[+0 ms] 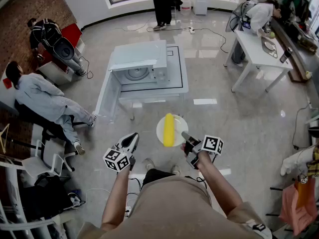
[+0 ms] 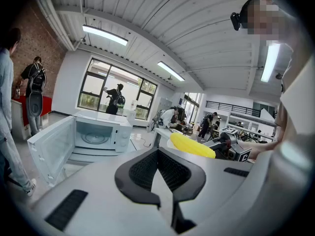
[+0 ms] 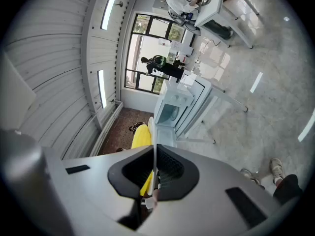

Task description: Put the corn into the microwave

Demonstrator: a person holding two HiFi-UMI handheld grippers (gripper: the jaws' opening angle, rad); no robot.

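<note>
A yellow corn cob (image 1: pixel 169 129) lies on a white plate (image 1: pixel 181 121) held in the air in front of me. My right gripper (image 1: pixel 186 136) is shut on the plate's near right rim; in the right gripper view the rim (image 3: pixel 154 149) runs edge-on between the pads, with the corn (image 3: pixel 141 136) beyond. My left gripper (image 1: pixel 133 138) hangs to the plate's left, shut with nothing in it. The white microwave (image 1: pixel 149 66) stands ahead on a low table, its door (image 1: pixel 106 94) swung wide to the left and the glass turntable (image 2: pixel 95 138) showing inside.
A person sits on a chair (image 1: pixel 42 97) at the left, near the open door. A white table (image 1: pixel 256 51) with a person bent over it stands at the back right. Another person stands by the windows (image 1: pixel 162 4). Cables lie on the floor behind the microwave.
</note>
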